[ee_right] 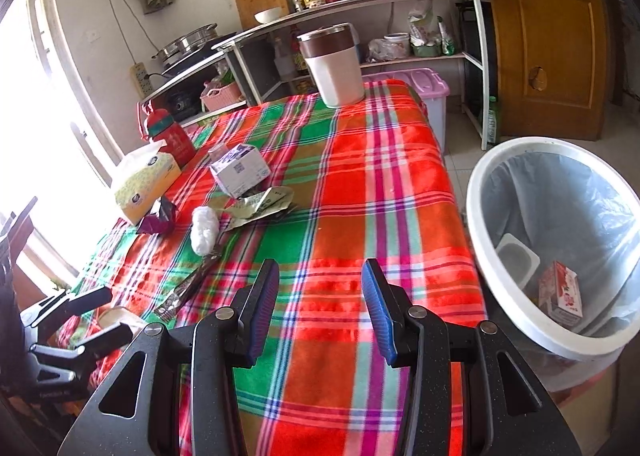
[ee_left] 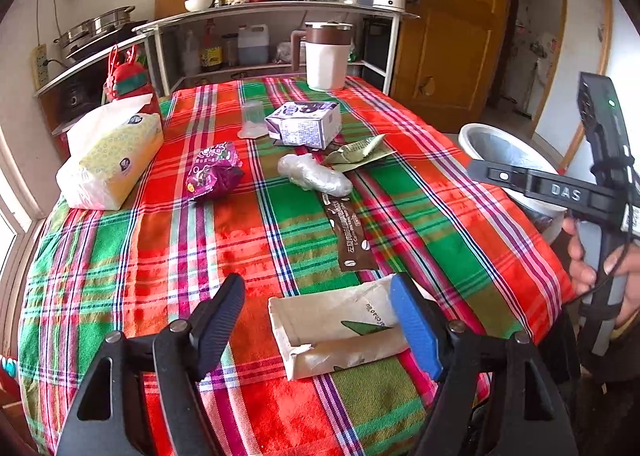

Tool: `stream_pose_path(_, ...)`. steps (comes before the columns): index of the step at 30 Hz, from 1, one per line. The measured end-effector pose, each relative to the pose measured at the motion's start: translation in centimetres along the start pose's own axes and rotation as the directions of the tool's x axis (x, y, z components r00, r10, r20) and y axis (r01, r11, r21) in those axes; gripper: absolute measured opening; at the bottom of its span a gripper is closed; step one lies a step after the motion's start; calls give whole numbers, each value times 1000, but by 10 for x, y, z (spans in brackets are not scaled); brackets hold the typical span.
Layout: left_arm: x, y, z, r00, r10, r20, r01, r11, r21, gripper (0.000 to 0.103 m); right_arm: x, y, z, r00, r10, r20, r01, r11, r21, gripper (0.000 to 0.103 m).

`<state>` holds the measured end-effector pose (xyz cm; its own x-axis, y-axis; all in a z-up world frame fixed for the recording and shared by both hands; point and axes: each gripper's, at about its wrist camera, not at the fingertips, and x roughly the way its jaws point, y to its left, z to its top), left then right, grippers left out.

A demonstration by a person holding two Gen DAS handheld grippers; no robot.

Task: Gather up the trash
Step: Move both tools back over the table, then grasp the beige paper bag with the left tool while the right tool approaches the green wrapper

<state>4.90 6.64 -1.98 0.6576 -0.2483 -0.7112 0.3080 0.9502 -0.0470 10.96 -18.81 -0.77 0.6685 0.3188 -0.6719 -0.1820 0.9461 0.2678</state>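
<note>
Over tablecloth [ee_left: 120, 256] | left tongs [ee_left: 318, 326] wide open, astride paper bag [ee_left: 336, 332] | right tongs [ee_right: 320, 308] open, empty

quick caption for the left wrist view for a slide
Open left claw poised over a flattened paper carton on the plaid tablecloth, more wrappers beyond, white trash bin at right.

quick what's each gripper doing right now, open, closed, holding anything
Left gripper: open, holding nothing, fingers either side of the paper packet on the table.
Right gripper: open, empty, above the tablecloth beside the trash bin.
</note>
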Motion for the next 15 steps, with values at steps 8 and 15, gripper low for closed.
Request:
stream_pose_path(8, 2, -12, -9, 996, -89, -21, 90, 993, 74, 84, 15, 17, 0, 1000, 6, -24, -7, 1000, -16, 44)
stream_pose_path(15, 1, -12, -13, 989, -145, -28, 147, 985, 90, 84, 20, 22, 4, 1000, -2, -26, 1, 1000, -26, 44)
